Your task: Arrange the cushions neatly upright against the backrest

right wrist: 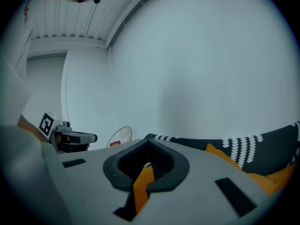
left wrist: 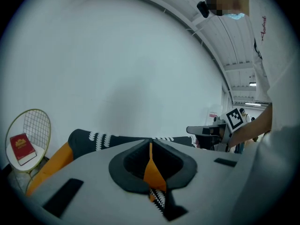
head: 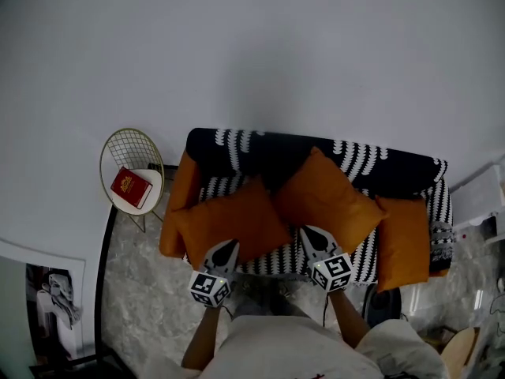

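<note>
while both tools grip cushion edges, the job looks barely begun: left tool [head: 227,248] pinches the left cushion [head: 225,218], right tool [head: 310,234] the middle cushion [head: 327,196], both askew, neither squarely upright against the backrest [head: 260,152]; right cushion [head: 402,239] lies untouched, far right.

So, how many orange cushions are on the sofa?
3: the left square orange fabric cushion, in the left hand-held gripper; the middle cushion, in the right hand-held gripper; the right cushion. An orange piece at far left may be a fourth.
</note>
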The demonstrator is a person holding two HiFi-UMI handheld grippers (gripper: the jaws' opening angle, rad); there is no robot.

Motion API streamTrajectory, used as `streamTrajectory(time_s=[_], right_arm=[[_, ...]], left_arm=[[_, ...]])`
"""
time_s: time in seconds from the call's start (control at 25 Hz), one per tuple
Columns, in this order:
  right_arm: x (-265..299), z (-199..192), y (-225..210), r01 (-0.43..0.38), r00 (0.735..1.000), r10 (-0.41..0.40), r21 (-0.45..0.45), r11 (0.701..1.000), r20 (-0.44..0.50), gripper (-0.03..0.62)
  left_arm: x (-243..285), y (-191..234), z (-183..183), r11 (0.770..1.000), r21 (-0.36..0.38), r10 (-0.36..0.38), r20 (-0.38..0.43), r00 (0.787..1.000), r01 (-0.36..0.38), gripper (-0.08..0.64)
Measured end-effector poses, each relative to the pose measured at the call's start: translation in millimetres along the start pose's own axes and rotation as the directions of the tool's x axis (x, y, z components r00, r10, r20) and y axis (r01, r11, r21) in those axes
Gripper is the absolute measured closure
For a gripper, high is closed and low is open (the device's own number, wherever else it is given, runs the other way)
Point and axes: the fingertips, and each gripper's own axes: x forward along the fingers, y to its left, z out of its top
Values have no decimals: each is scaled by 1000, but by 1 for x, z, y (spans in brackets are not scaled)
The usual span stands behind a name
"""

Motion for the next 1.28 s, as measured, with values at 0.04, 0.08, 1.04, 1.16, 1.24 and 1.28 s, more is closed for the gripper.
streamTrajectory(time_s=[0.04,0.08,1.04,1.16,1.24,1.28], right_arm=[[4,-3,0,-2,1000,2,2,1000,-8,565],[9,-5,0,-4,1000,5,5,1000,-16,565],[143,-87,105,-324,908,320,30,946,-270,565],[150,-103,98,-302,904,300,43,952,-306,563],[153,-118,90,-280,898,289,76,957,-333,563],[155,-127,85,-266,893,284,98,959,-350,553]], left_arm=[[-2,6,-4,1000,-8,10,-8,1000,-10,517],[-4,11,-7,1000,-16,21,-14,1000,-21,517],[-126,143,-93,868,-231,420,-129,898,-439,517],[-127,160,-108,852,-264,427,-148,892,-451,517],[-125,171,-121,840,-279,435,-168,885,-466,515],[-123,176,-129,833,-289,435,-185,881,-472,509]])
